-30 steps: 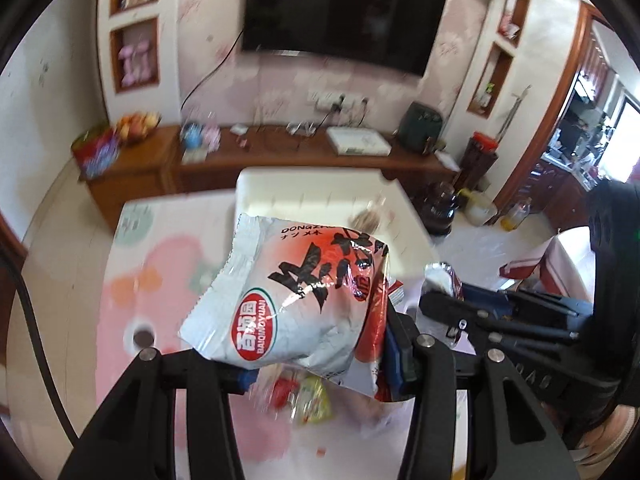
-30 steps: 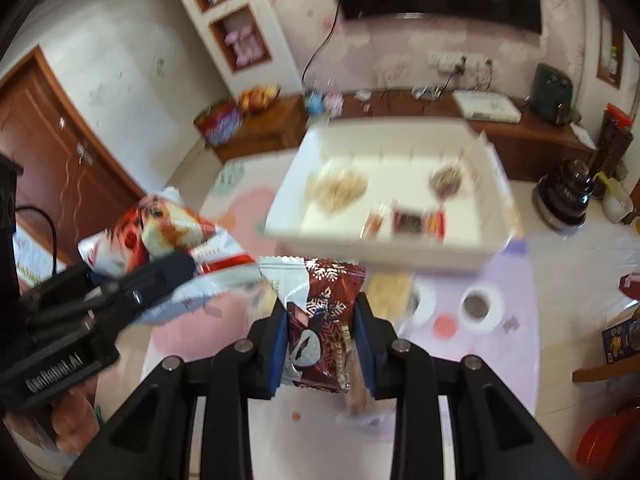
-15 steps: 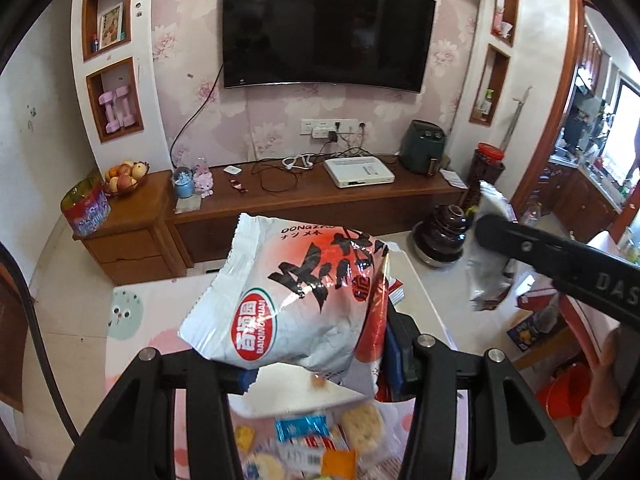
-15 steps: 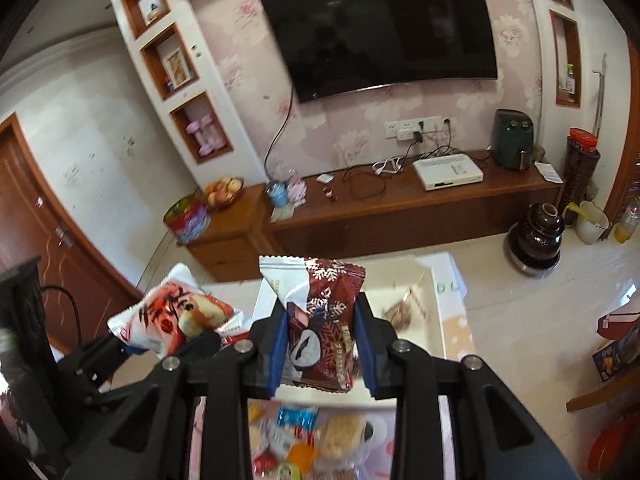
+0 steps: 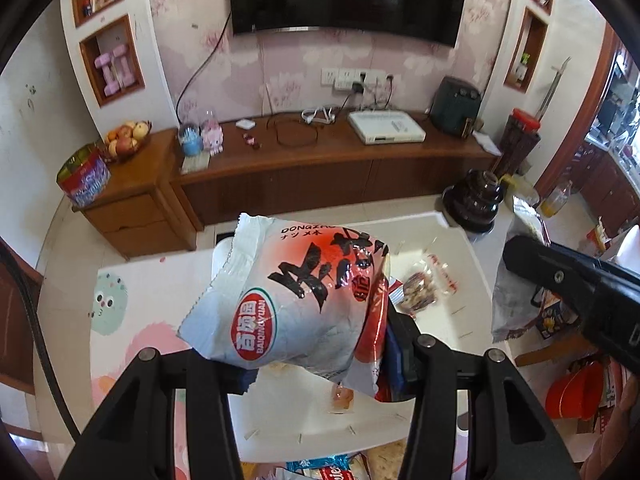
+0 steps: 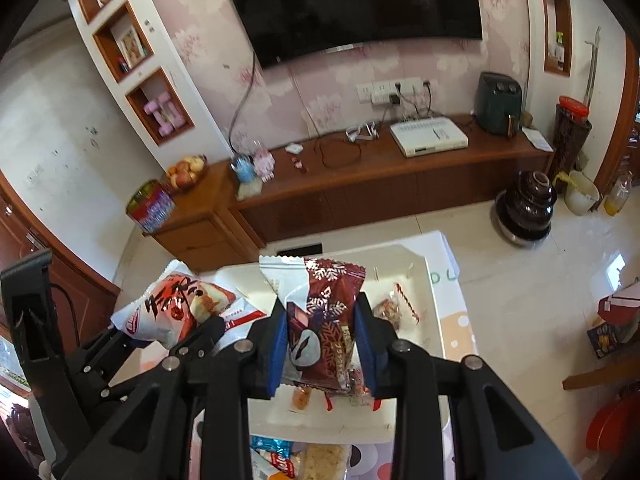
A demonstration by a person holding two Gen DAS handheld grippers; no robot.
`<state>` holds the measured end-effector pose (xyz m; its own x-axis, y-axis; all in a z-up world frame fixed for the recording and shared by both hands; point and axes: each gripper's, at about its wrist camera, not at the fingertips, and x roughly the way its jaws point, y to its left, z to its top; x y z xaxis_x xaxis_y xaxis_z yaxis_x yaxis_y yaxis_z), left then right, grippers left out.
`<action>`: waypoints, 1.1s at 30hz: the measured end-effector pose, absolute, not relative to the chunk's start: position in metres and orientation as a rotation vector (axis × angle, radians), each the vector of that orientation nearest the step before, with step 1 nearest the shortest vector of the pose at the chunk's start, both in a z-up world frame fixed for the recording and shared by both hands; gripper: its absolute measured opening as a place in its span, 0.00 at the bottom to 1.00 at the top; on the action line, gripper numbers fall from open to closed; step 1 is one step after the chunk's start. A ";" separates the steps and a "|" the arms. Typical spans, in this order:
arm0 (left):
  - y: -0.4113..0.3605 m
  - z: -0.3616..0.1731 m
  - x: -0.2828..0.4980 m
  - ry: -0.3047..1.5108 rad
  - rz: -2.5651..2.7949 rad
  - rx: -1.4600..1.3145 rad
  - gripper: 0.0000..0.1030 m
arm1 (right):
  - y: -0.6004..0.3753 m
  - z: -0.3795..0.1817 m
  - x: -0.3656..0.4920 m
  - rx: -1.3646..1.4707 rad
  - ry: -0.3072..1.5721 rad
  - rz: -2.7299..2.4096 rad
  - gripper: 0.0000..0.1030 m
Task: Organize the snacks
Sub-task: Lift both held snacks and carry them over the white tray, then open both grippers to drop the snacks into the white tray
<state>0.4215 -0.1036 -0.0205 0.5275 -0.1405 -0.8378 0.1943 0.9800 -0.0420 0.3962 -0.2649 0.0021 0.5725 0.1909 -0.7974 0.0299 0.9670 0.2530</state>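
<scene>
My left gripper (image 5: 320,364) is shut on a puffy white and red snack bag (image 5: 304,304), which it holds above the white tray (image 5: 460,264). To the right, my right gripper (image 6: 322,344) is shut on a maroon packet with white snowflakes (image 6: 324,320), also over the tray (image 6: 420,276). In the left wrist view the right gripper (image 5: 516,268) reaches in from the right with its packet (image 5: 516,304) hanging down. The left gripper (image 6: 188,328) and its bag (image 6: 172,312) show at lower left in the right wrist view. A clear-wrapped brown snack (image 5: 420,292) lies in the tray.
A small orange sweet (image 6: 300,398) lies in the tray near its front wall. Several loose snacks (image 6: 320,460) lie on the pastel mat (image 5: 120,320) in front of the tray. Beyond stand a wooden TV cabinet (image 5: 320,168) and a dark pot (image 5: 476,200) on the tiled floor.
Both grippers have moved forward with their packets, from over the mat to over the white tray. Neither grip has changed.
</scene>
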 end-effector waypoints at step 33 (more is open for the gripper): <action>-0.099 -0.088 0.404 1.164 -0.136 0.168 0.91 | -0.259 -0.071 0.399 0.245 1.181 0.037 0.49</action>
